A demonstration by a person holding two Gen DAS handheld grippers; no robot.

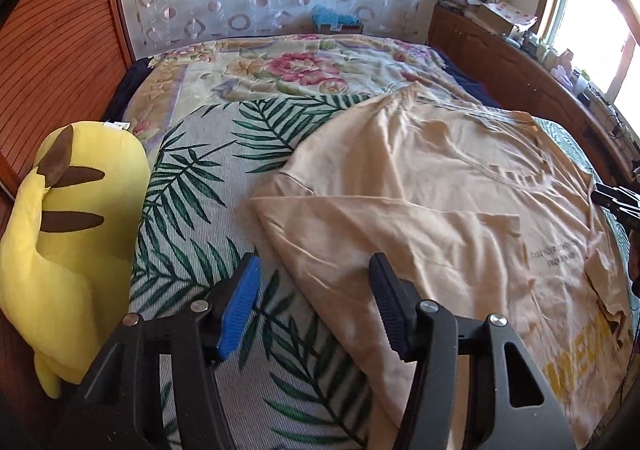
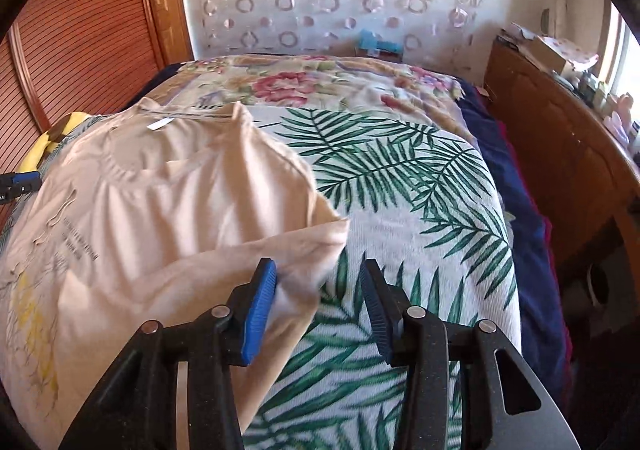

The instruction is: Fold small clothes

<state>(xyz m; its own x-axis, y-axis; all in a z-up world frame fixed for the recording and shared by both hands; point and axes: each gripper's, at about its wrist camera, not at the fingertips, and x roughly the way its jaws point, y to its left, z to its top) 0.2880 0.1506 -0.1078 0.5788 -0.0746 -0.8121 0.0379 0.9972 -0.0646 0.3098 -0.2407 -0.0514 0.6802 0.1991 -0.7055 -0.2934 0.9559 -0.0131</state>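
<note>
A pale peach T-shirt [image 1: 440,178] with yellow print and small black lettering lies spread on the palm-leaf bed cover [image 1: 192,210], collar away from me. Its left sleeve is folded inward across the chest. My left gripper [image 1: 314,264] hovers open over the shirt's left edge, and cloth lies under the gap without being pinched. In the right wrist view the same T-shirt [image 2: 160,210] fills the left half. My right gripper [image 2: 318,264] stands open at the right sleeve's hem. The cloth lies beside the blue pad [image 2: 260,302] but is not clamped. Each gripper's tip shows at the other view's edge.
A yellow plush toy [image 1: 60,234] lies at the bed's left side against a wooden slatted panel [image 1: 60,50]. A floral blanket [image 1: 280,66] covers the far end of the bed. A wooden cabinet [image 2: 560,154] with clutter on top runs along the right, under a window.
</note>
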